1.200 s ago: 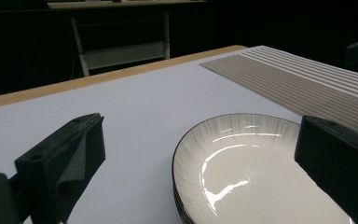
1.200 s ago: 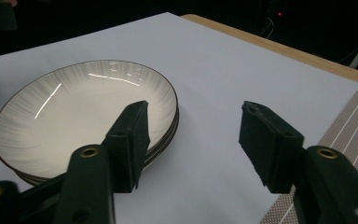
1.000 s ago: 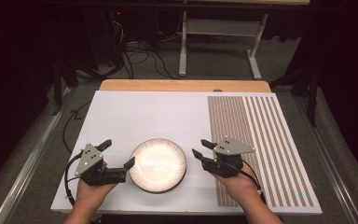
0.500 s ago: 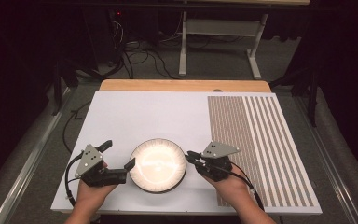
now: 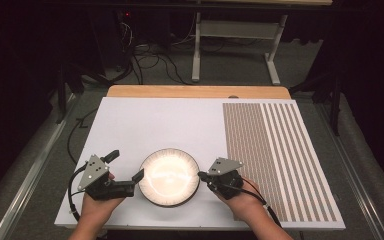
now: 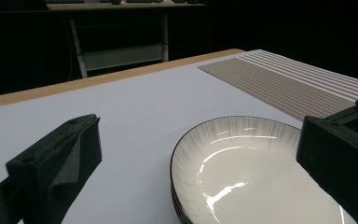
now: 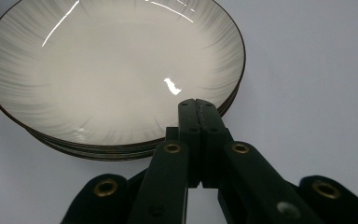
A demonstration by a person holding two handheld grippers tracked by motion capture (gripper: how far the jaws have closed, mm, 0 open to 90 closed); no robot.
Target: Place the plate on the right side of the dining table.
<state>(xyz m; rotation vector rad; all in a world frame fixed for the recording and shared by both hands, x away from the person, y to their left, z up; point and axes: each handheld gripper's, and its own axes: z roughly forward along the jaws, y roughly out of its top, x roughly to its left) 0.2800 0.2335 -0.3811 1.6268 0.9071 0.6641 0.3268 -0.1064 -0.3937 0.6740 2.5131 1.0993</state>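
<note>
A stack of white plates with dark rims [image 5: 170,177] sits near the table's front edge. My left gripper [image 5: 126,165] is open at the stack's left side. In the left gripper view [image 6: 196,135] one jaw stands over the bare table and the other over the plates' [image 6: 242,172] near rim. My right gripper [image 5: 201,175] is at the stack's right edge. Its jaws have just been closing and now press together with nothing between them. In the right gripper view the shut tips [image 7: 196,102] lie over the rim of the top plate [image 7: 112,65].
The white table top [image 5: 145,125] stretches away behind the plates. A brown striped mat [image 5: 275,150] covers its right part. A wooden strip [image 5: 195,91] runs along the far edge, with a metal frame and cables on the floor beyond.
The right gripper has moved left and down to the plates' right rim, and its jaws have gone from open to shut. The left gripper has stayed put.
</note>
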